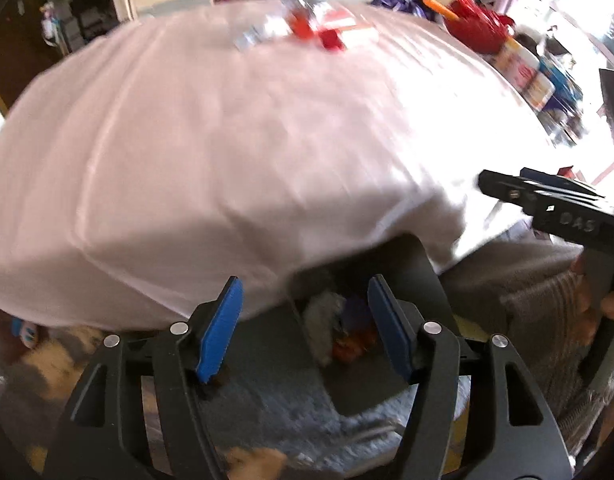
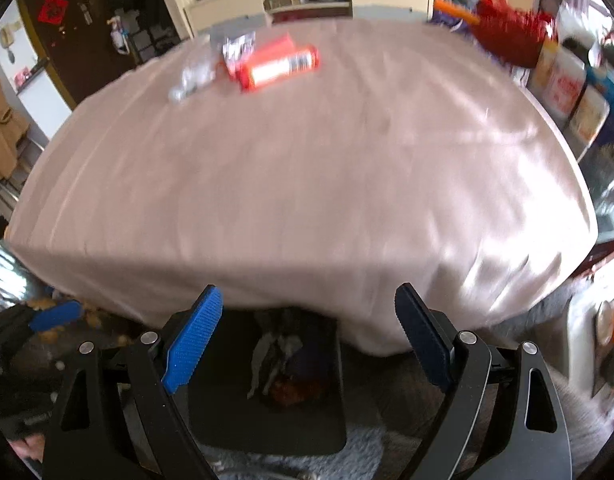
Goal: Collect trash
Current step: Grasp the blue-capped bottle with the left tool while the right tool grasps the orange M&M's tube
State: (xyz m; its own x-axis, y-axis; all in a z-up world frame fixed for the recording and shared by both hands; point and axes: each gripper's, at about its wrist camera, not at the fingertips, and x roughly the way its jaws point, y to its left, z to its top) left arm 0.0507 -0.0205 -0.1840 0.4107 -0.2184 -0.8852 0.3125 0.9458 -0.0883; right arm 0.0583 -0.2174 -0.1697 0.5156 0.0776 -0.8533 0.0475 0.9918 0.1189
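A: Status, L tongs (image 1: 305,330)?
B: Jaws apart, nothing between pads. Dark bin (image 1: 427,276) sits directly below/ahead, under worktop (image 1: 227,140) edge; grey and orange trash inside (image 1: 339,336).
A: R tongs (image 2: 309,338)?
B: Jaws spread wide, empty. Same bin (image 2: 227,412) right beneath them.
A: Remaining trash?
B: Far across worktop from both tongs: clear crumpled wrapper (image 2: 191,78), foil packet (image 2: 237,48), red tube (image 2: 281,66), grouped close together.
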